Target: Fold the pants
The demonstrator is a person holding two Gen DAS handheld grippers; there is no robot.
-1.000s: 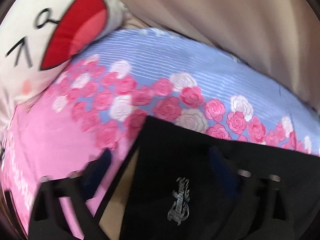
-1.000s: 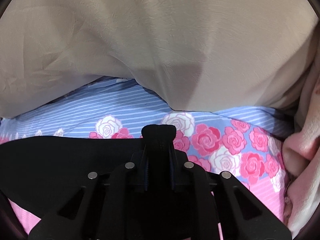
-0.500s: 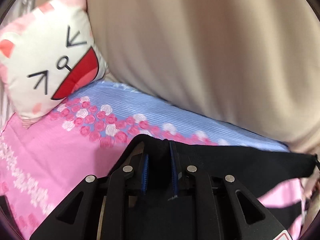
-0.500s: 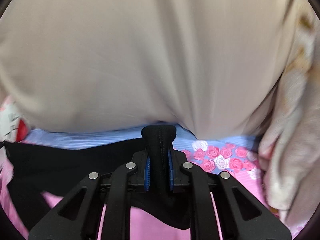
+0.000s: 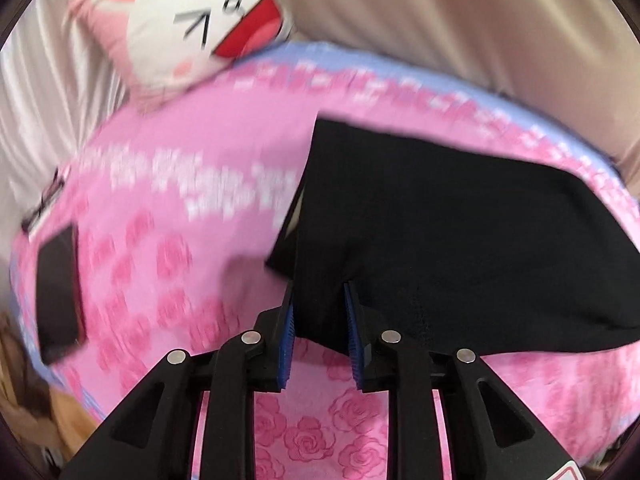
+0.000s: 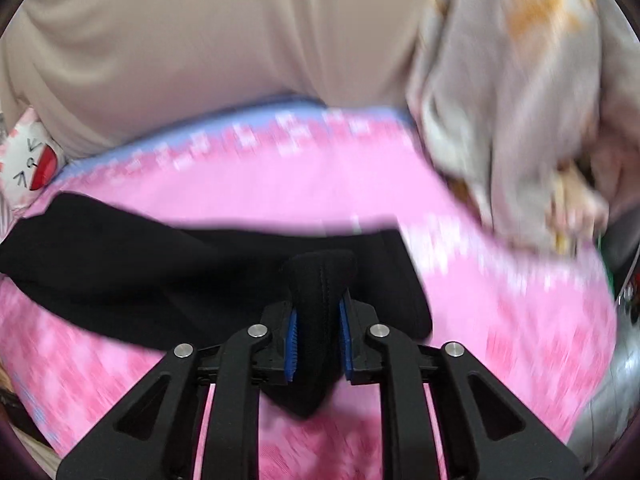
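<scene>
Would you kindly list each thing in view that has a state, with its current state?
Black pants: lifted at one edge, rest draped on the bedsheet.
Left gripper: closed on the pants, jaws just eased slightly.
Right gripper: closed on a bunched pants fold, jaws just eased.
Cat pillow: lying on the bedsheet.

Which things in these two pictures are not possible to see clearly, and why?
- Left wrist view: the flat dark object at the left cannot be identified; motion blur smears it.
- Left wrist view: the black pants run out of the right edge.
- Right wrist view: the pale fabric at the upper right is blurred, its print unreadable.
- Both views: the bedspread pattern is smeared.
</scene>
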